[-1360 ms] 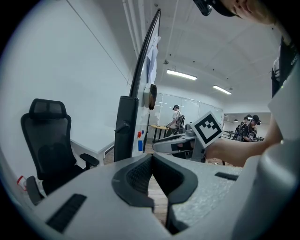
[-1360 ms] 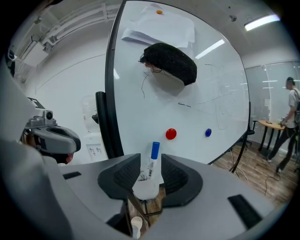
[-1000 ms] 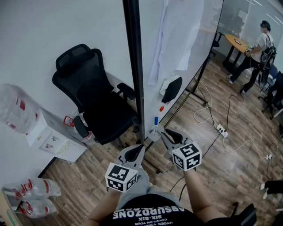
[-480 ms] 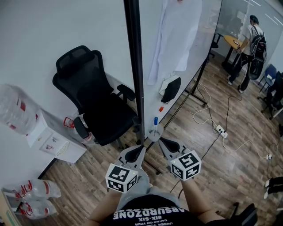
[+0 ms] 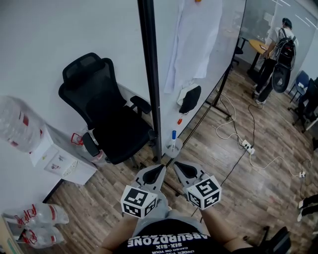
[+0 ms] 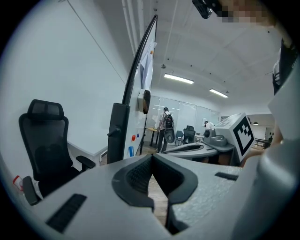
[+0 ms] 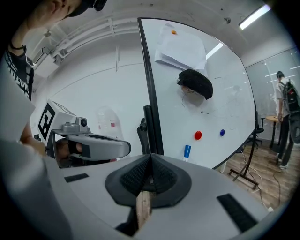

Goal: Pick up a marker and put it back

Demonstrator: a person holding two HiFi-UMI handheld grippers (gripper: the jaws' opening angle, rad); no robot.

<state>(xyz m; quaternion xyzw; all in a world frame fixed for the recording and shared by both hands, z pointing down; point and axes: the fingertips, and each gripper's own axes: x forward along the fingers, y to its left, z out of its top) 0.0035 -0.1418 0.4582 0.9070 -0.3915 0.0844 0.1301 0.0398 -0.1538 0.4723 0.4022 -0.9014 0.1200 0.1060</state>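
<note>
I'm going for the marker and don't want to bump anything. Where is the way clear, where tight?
Open: the bare wood floor right of the blue-capped marker, up to the power strip. Tight: left of the whiteboard post, where the office chair crowds in.

An office, by its whiteboard (image 5: 221,44) and black desk chair (image 5: 107,111) (glass partition (image 5: 258,15) beyond).

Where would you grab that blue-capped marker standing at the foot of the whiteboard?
Probably by the blue cap end of the marker, which stands upright above its holder. Come from the room side and close on it from left and right: the whiteboard blocks the back and the holder hides the lower body.
</note>
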